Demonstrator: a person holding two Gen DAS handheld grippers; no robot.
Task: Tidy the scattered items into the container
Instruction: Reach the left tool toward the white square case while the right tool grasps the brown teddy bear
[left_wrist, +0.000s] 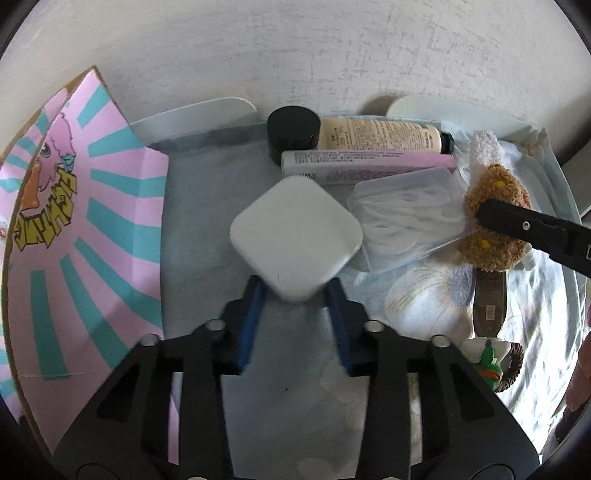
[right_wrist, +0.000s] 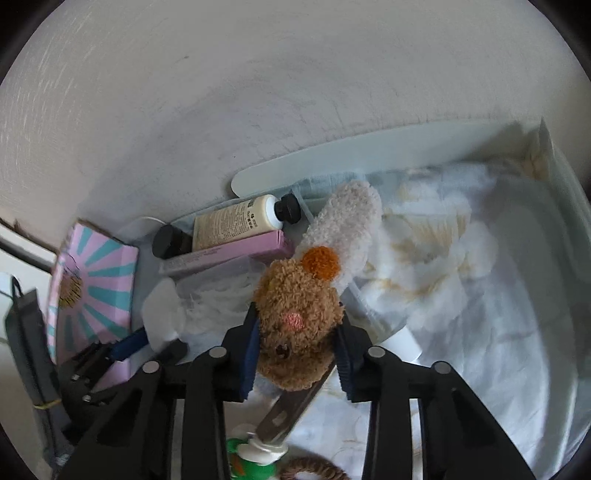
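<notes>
My left gripper (left_wrist: 295, 288) is shut on a white rounded square case (left_wrist: 295, 236) and holds it over the pale grey container (left_wrist: 207, 122). My right gripper (right_wrist: 297, 339) is shut on a brown plush toy (right_wrist: 295, 314) with a fluffy white part (right_wrist: 347, 229), above the container's contents. The right gripper's black finger (left_wrist: 524, 227) shows against the plush (left_wrist: 495, 206) in the left wrist view. The left gripper (right_wrist: 147, 339) with the white case (right_wrist: 162, 314) shows at the left of the right wrist view.
Inside the container lie a black jar (left_wrist: 291, 127), a cream bottle (left_wrist: 380, 134), a pink box (left_wrist: 369, 164), a clear pouch of white pads (left_wrist: 402, 218), a dark tube (left_wrist: 489, 302) and white crumpled paper (right_wrist: 461, 266). A pink-teal printed box (left_wrist: 81, 229) stands left. A wall is behind.
</notes>
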